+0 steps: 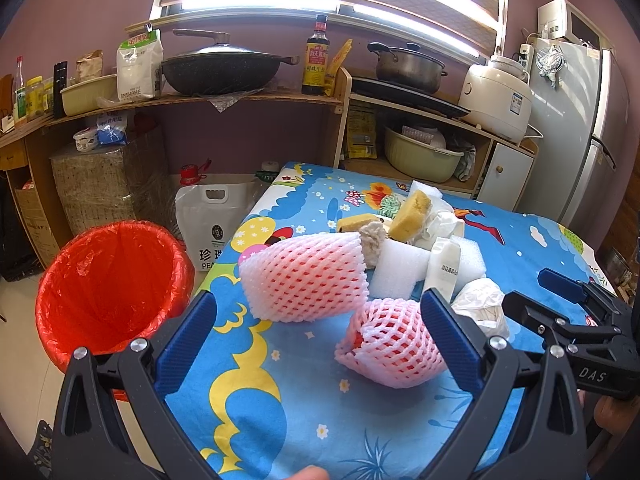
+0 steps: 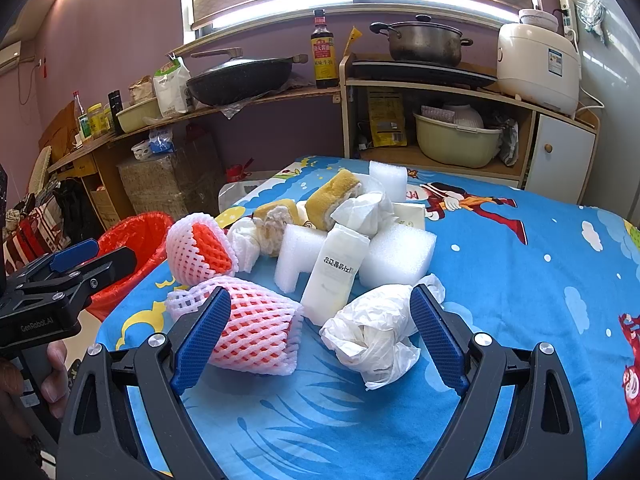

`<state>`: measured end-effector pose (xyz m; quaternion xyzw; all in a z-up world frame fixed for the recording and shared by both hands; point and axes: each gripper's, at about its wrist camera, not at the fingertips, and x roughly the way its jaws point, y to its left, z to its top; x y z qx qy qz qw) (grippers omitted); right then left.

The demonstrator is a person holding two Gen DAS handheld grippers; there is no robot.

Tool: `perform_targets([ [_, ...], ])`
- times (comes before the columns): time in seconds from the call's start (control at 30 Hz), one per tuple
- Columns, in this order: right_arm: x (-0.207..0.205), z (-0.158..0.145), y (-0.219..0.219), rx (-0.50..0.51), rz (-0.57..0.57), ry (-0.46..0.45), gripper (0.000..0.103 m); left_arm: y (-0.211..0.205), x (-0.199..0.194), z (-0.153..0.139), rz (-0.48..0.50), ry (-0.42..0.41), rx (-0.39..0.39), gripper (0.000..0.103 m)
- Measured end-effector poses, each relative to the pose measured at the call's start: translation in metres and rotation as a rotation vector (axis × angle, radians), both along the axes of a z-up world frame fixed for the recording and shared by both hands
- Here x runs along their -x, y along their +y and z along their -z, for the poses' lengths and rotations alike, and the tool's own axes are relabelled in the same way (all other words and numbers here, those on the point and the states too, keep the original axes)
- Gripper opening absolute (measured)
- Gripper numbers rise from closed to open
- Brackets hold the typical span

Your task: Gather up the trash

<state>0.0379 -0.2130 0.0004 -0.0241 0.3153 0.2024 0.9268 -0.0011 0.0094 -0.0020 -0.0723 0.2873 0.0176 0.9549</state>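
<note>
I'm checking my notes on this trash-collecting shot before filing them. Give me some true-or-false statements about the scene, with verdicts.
1. The left hand-held gripper is shut on a pink foam fruit net. False: it is open, holding nothing.
2. The red-lined round trash bin stands on the floor beside the table. True.
3. The right hand-held gripper is open. True.
4. The crumpled white plastic bag lies in the bin. False: it lies on the blue cartoon-print tablecloth.

Left claw (image 1: 316, 332) and right claw (image 2: 320, 330): black angular frames, silver screws, blue ribbed pads (image 1: 186, 338). White lettering "DAS" and "GenRobot.AI" on their sides.
</note>
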Motion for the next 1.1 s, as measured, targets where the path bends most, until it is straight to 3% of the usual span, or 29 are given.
perform_targets([
  [1.1, 0.0006, 0.0045, 0.0002, -0.002, 0.001, 0.006, 0.085, 0.0038, 0.0002, 0.0042, -0.009, -0.001, 0.031, 0.098],
])
